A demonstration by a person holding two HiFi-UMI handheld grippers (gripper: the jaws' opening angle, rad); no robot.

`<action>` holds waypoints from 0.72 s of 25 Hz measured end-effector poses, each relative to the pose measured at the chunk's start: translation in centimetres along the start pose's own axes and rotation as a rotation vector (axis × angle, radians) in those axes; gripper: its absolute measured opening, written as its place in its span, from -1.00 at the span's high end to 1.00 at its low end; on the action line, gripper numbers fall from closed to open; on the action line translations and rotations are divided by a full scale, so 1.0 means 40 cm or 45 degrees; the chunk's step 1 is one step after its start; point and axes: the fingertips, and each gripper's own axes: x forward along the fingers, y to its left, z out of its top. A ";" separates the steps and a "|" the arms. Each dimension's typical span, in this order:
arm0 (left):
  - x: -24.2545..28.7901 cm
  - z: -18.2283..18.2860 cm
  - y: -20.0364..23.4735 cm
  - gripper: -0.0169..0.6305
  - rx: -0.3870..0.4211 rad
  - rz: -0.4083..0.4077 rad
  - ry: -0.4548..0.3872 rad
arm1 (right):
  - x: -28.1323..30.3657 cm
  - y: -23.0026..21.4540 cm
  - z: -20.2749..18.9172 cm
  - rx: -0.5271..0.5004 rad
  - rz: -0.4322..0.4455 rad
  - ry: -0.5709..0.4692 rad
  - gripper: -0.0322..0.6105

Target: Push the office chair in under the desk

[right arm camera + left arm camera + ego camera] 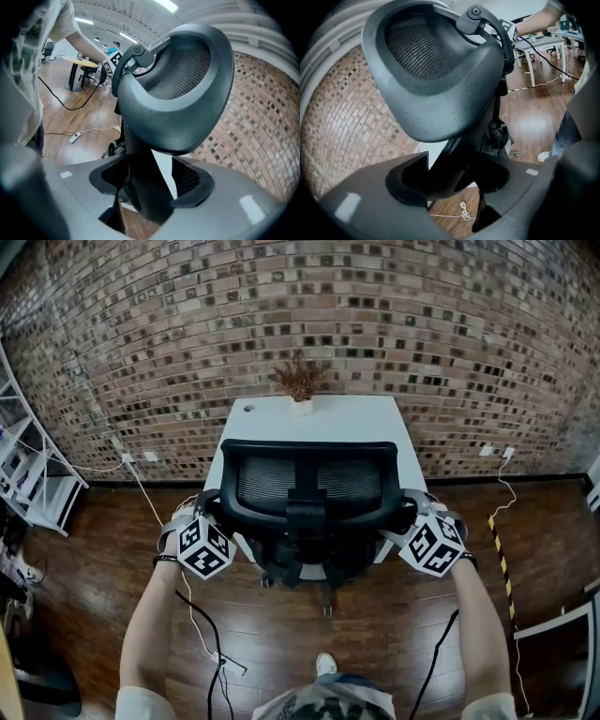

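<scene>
A black office chair (309,484) with a mesh back stands in front of a white desk (323,413); its seat is partly under the desktop. My left gripper (214,506) is at the left edge of the backrest and my right gripper (411,508) is at the right edge. In the left gripper view the backrest frame (454,159) runs down between the jaws of the left gripper (452,180), which hold it. In the right gripper view the frame (145,173) stands likewise between the jaws of the right gripper (147,187). The chair's base is mostly hidden.
The desk stands against a brick wall (422,334) and carries a small dried plant (300,381). A white shelf (28,474) stands at the left and white furniture (572,615) at the right. Cables (202,624) lie on the wood floor beside the person's shoe (325,664).
</scene>
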 end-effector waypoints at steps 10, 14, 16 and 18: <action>0.021 0.001 0.011 0.06 -0.005 0.007 0.003 | 0.018 -0.013 -0.003 0.001 -0.001 0.003 0.01; 0.030 0.010 0.013 0.06 -0.008 0.020 0.002 | 0.017 -0.020 -0.009 0.018 0.002 0.012 0.00; 0.036 0.010 0.012 0.04 -0.004 0.051 0.002 | 0.022 -0.020 -0.010 0.036 0.010 0.016 -0.02; 0.036 0.005 0.009 -0.02 -0.013 0.078 0.012 | 0.027 -0.016 -0.010 0.061 0.007 0.021 -0.03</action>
